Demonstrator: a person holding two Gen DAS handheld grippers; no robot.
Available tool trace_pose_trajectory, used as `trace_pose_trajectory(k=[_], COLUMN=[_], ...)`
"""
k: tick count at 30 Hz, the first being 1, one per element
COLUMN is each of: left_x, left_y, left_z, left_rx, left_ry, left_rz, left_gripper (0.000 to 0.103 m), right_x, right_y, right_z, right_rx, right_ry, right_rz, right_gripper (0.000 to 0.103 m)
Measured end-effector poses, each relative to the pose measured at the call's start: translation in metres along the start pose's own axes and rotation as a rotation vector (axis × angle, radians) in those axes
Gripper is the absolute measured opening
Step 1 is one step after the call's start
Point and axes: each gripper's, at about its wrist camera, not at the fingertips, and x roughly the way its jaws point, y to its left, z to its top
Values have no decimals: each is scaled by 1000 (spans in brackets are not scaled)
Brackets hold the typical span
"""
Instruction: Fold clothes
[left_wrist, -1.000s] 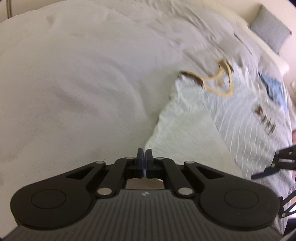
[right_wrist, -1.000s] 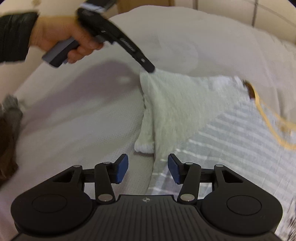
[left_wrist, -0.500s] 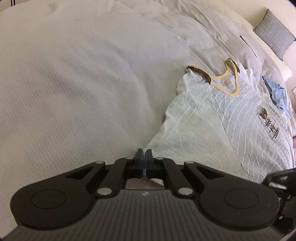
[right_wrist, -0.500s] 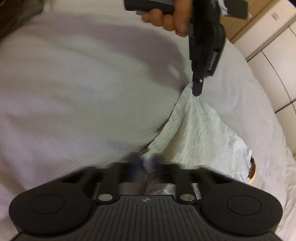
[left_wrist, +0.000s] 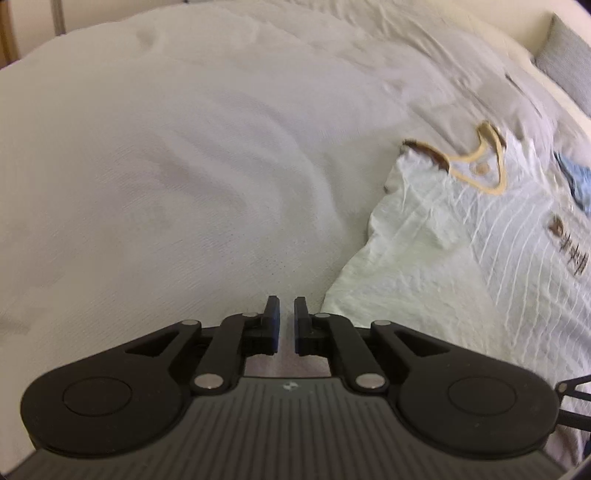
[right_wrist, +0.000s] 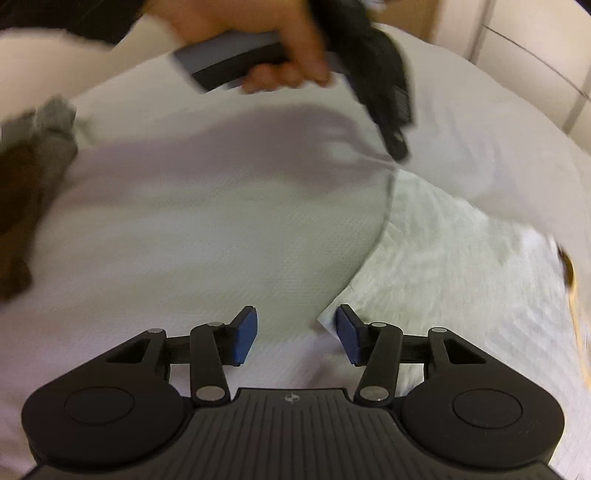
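A white shirt (left_wrist: 436, 266) with thin stripes and a yellow collar (left_wrist: 491, 162) lies flat on the bed, its left side folded inward. My left gripper (left_wrist: 287, 308) hovers just left of the folded edge, slightly open, with nothing between its fingers. In the right wrist view the shirt (right_wrist: 443, 266) spreads to the right, and its near corner lies between the fingers of my right gripper (right_wrist: 295, 315), which is open. A hand (right_wrist: 266, 48) holds the left gripper (right_wrist: 397, 140) just above the shirt's far corner; it is blurred.
The white bedspread (left_wrist: 166, 166) stretches left of the shirt. A blue cloth (left_wrist: 576, 181) and a grey pillow (left_wrist: 569, 66) lie beyond the shirt. A dark pile of clothes (right_wrist: 22, 206) sits at the bed's left edge. Pale cabinet panels (right_wrist: 535, 44) stand behind the bed.
My left gripper was shut on the shirt's edge and has let go, now slightly open. The right gripper, closed at the near corner half a second ago, has opened again.
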Motion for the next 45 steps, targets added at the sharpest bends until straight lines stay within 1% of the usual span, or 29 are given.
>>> trace_pose_trajectory(k=[1,2,4,6,8,10,16,19,21,22,26,27,30,32,33,34,38,40,41,42,43,44,45], left_x=[-8,-17,-31,-41,-39,-37,-51,-58,-64,-70,-88,-91,-92,-90,-89,-88,-87,-87,-87,-88,-89,-90,-92], left_y=[-3,-12,-34,-58,-81,-104,-136,-152,-164,-175,-225,-238,-281,-307,-320,-333,-371,-379,-382,-382,-383,-385,-386], left_z=[-4,-9,-20,-33,-46,-58,-79,-90,-97,-101,-122,-127,-147,-158,-164,-169,-190,-203,-209,-215,-221,-226,-231], left_rx=[-10,-5,23,42,54,67,102,120,132,140,163,170,197,191,184,176,130,90,67,42,15,-6,-28], left_ry=[-20,-42,-74,-91,-66,-42,19,49,66,64,90,101,148,180,195,211,269,301,316,327,336,341,345], left_rz=[1,-4,-13,-41,-68,-90,-29,1,19,17,-19,-29,-44,-50,-51,-52,-21,6,20,32,45,55,63], left_gripper=[3,3,3,4,6,11,10,12,13,15,17,18,18,20,20,23,32,33,34,35,37,37,39], right_x=[-6,-15,-33,-51,-66,-81,-143,-184,-213,-226,-282,-294,-318,-320,-319,-318,-305,-297,-295,-294,-294,-298,-302], right_y=[-3,-5,-8,-11,-9,-4,5,4,-2,-9,-45,-57,-96,-123,-135,-147,-179,-189,-194,-199,-203,-204,-204], right_z=[-6,-15,-31,-48,-67,-86,-162,-198,-228,-245,-330,-350,-406,-433,-443,-452,-475,-479,-480,-482,-483,-483,-482], right_rx=[48,89,172,252,321,398,595,658,715,743,873,910,973,966,953,939,862,843,854,866,873,872,870], right_ry=[-1,-7,-19,-27,-10,15,86,71,68,74,94,85,60,44,33,24,13,14,13,13,14,19,24], right_rz=[2,0,-3,-8,-17,-24,-88,-139,-187,-215,-337,-355,-374,-345,-315,-284,-159,-90,-59,-27,-2,8,17], right_gripper=[47,45,45,45,46,48,48,49,49,49,49,49,50,50,50,50,50,52,48,40,18,3,3])
